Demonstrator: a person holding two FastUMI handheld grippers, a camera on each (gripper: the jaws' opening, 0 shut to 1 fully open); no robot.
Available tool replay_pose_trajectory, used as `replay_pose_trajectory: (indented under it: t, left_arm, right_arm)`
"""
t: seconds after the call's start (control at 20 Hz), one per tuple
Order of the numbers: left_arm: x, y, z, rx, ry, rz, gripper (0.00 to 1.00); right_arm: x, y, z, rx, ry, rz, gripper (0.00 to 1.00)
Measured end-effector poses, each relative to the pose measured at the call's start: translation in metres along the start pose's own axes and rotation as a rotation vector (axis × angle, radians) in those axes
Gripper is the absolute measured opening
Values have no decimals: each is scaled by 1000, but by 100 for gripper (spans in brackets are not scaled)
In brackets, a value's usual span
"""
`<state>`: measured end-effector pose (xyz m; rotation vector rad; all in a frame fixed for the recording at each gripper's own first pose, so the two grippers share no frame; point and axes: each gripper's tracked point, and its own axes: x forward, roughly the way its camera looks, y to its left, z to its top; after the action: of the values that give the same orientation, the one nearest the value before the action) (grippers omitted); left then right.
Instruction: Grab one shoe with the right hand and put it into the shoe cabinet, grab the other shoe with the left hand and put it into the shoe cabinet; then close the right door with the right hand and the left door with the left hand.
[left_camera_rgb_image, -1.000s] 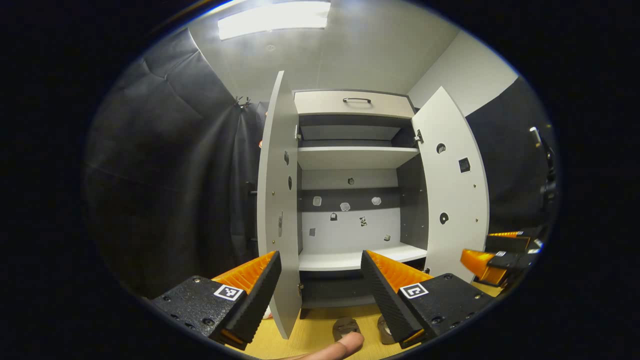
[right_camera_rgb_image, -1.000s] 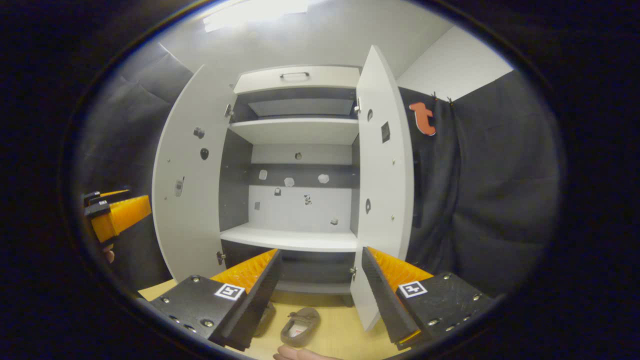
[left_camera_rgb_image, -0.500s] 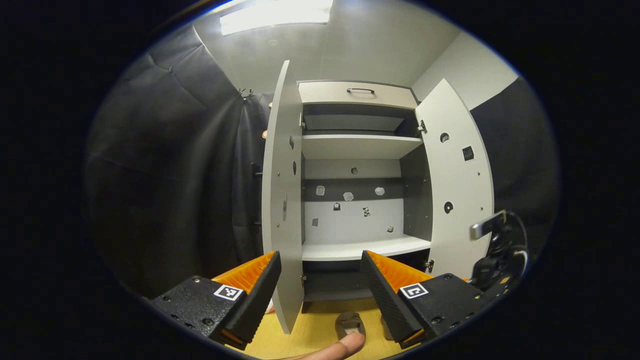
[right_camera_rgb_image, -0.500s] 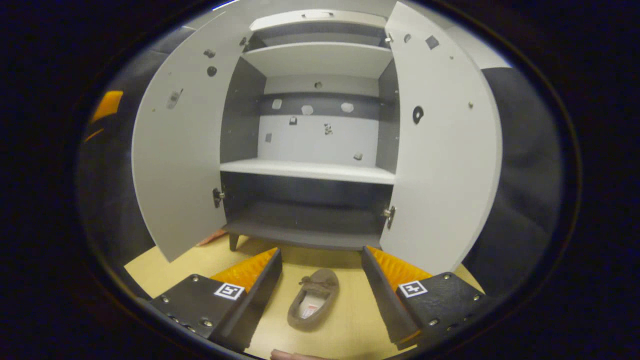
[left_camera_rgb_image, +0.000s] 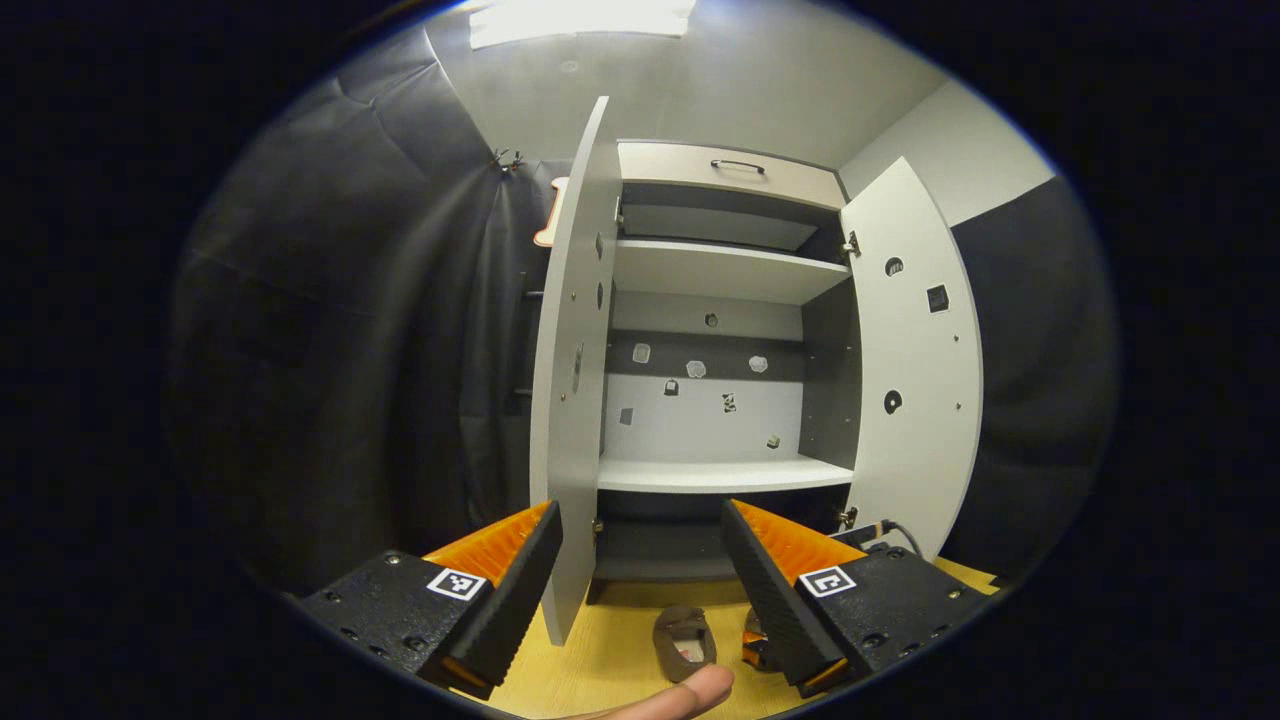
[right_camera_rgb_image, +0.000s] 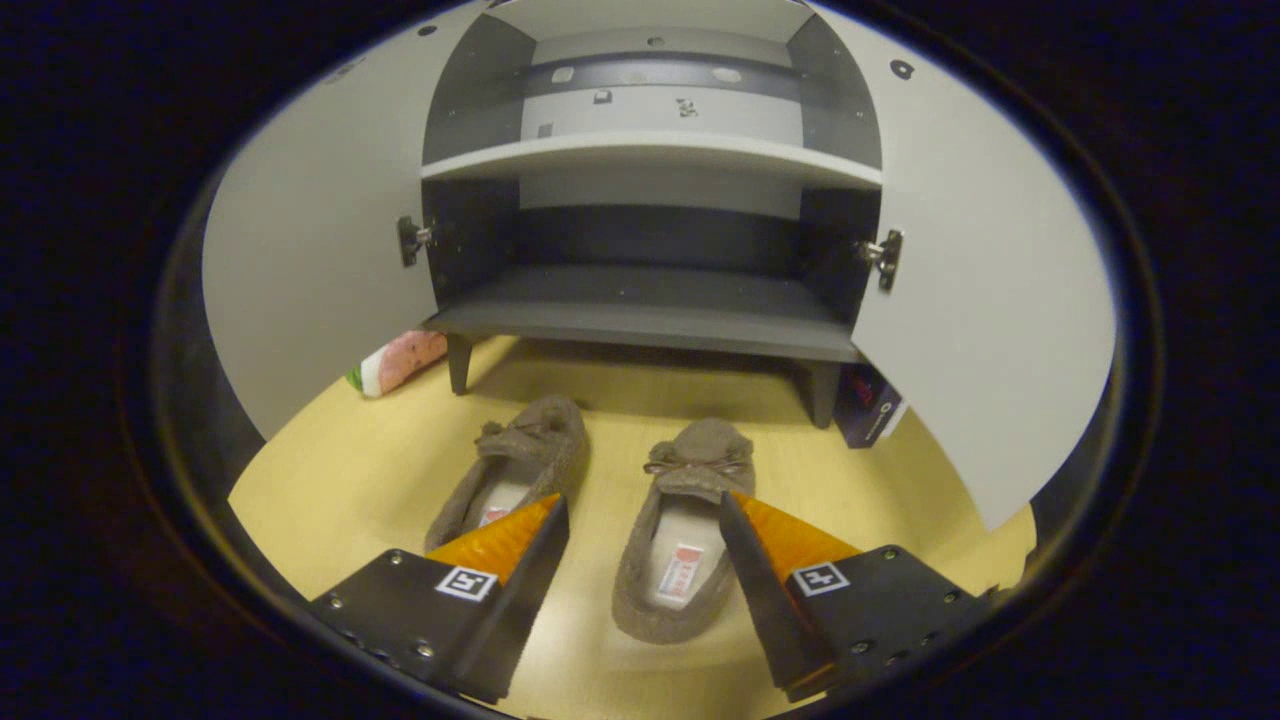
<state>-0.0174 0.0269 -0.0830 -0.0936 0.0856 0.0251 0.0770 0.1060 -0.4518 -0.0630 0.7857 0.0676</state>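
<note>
Shoes sit side by side on the yellow floor (right_camera_rgb_image: 350, 480) in front of the shoe cabinet (right_camera_rgb_image: 650, 310), toes toward it: 2 brown slippers, the left shoe (right_camera_rgb_image: 525, 450) and the right shoe (right_camera_rgb_image: 685, 520). We see our right tool (right_camera_rgb_image: 645, 530) spread wide above the right shoe, touching nothing. Our left tool (left_camera_rgb_image: 640, 545) is spread too, raised facing the cabinet. Both the left door (right_camera_rgb_image: 310, 250) and the right door (right_camera_rgb_image: 990, 330) stand open.
</note>
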Motion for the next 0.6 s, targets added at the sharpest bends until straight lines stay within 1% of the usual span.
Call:
replay_pose_trajectory:
  t: [0.05,0.1,0.15,0.25,0.3,0.35,0.4,0.45,0.5,0.55,0.6]
  left_arm:
    - [0,2,1,3,-5,7,98]
    - [0,4,0,8,-9,14,98]
    - [1,5,0,7,-10,14,98]
    - [1,3,-4,0,-2,3,98]
    - [1,3,-7,0,3,1,98]
    - [2,5,-8,3,7,6,98]
    - [4,6,-11,8,9,11,98]
    - [6,6,-13,12,14,14,98]
    - [8,5,-16,12,19,14,98]
    - [10,4,-20,11,28,11,98]
    - [11,2,-24,10,37,6,98]
  right_arm:
    - [9,1,-6,6,23,-5,87]
    - [17,0,-12,18,48,-19,86]
    - [27,-1,-17,38,69,-26,82]
    - [44,-7,-23,95,96,-53,84]
    - [51,-11,-22,123,89,-76,79]
    - [57,-14,-24,139,85,-85,63]
    - [61,-10,-25,158,81,-67,55]
    - [64,-6,-26,167,73,-53,54]
    - [77,-11,-32,175,67,-66,54]
    - [65,-7,-27,191,58,-52,33]
    - [65,-9,-26,212,45,-44,12]
